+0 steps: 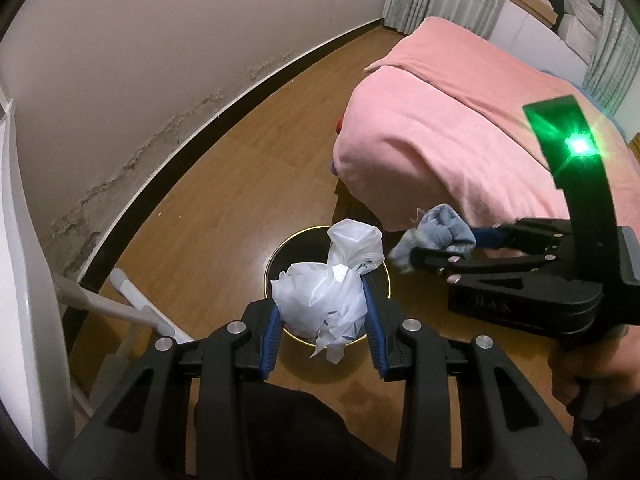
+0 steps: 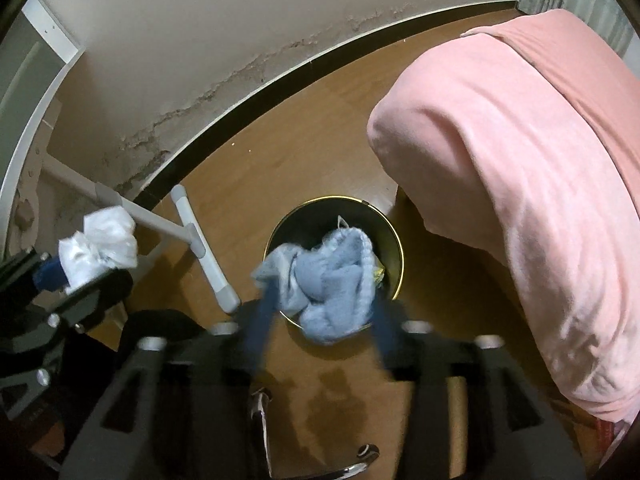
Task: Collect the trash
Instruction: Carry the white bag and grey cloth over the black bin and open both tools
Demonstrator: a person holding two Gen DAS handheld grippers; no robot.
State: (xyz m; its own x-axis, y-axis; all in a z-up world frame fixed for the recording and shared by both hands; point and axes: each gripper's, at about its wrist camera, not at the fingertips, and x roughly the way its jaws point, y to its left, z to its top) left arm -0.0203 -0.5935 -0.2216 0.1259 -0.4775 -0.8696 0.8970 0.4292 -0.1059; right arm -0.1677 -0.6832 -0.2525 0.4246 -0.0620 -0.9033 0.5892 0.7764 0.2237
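1. Holding a white plastic bag (image 1: 320, 300) in my left gripper (image 1: 322, 322), I have both blue pads pressed against its sides; it hangs over the bin (image 1: 384, 276), a black round can with a gold rim on the wood floor (image 1: 224, 200).
2. My right gripper (image 2: 320, 316) carries a blue cloth (image 2: 324, 280) bunched between its fingers, also over the bin's mouth. The fingers are blurred in its own view, so I judge the grip from the left view, where the cloth sits pinched at the tips.
3. Risk: both loads crowd one small opening. If I let go together, the bag may catch on the rim and tip out, or the cloth may drape over the edge.
4. Risk: the bag's loose tail dangles below my pads; a light squeeze could let it slip early and land beside the bin.
5. Only the right view shows something yellowish already inside the bin, and the grey stand legs (image 2: 200, 248) close to it.
6. Only the left view shows my right hand (image 1: 592, 376) and the green light (image 1: 578, 146).
7. The pink blanket (image 2: 520, 160) hangs just beside the bin.
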